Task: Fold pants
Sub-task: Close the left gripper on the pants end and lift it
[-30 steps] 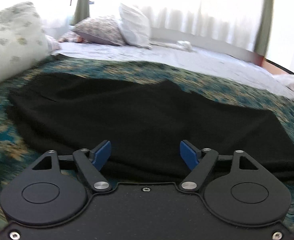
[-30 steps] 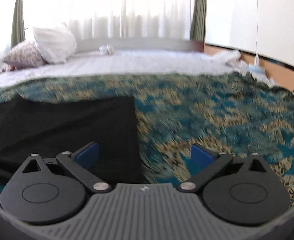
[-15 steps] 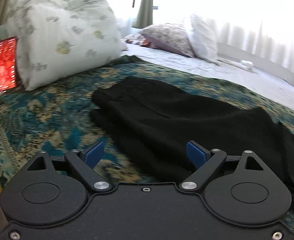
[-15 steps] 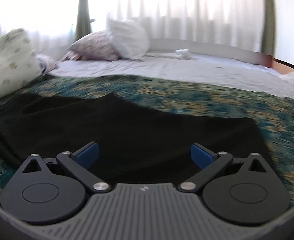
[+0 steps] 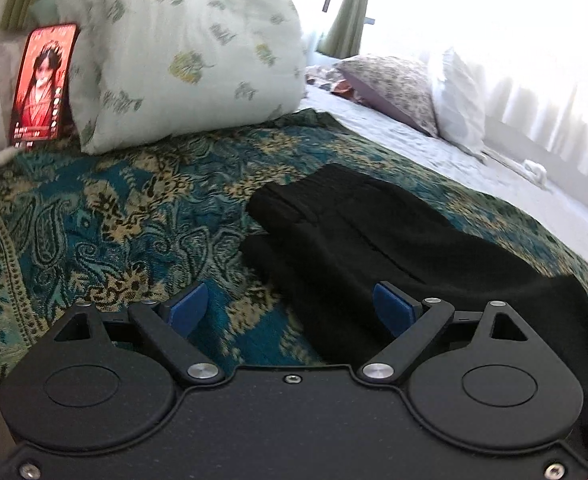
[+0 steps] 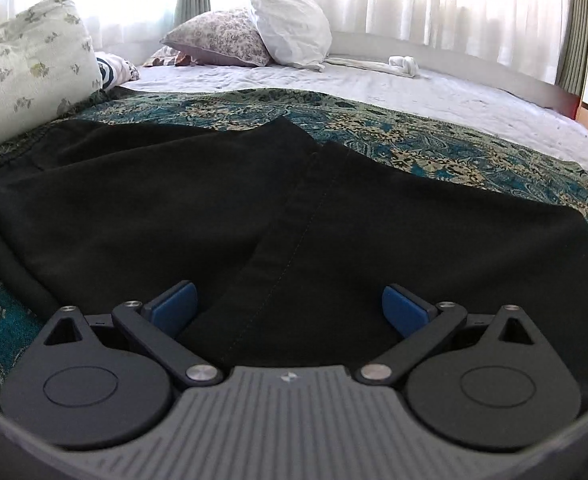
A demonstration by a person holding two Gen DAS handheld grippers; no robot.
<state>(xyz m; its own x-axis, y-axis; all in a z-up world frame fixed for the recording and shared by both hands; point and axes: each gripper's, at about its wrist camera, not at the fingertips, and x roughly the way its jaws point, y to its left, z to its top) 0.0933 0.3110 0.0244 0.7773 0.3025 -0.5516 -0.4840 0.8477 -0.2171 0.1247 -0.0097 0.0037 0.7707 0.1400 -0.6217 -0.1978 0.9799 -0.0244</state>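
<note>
Now that both views have swung toward the pants' [image 5: 374, 248] waist end, left gripper [image 5: 289, 308] and right gripper [image 6: 289, 304] gape wide, empty, ready for gripping.

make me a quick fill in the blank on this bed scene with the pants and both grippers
1. The black fabric pants lie on a teal and gold patterned ____.
2. Both the left gripper and the right gripper have ____ finger pads.
3. The right gripper's jaws stand ____, gripping nothing.

Missing words: bedspread; blue; open
</note>
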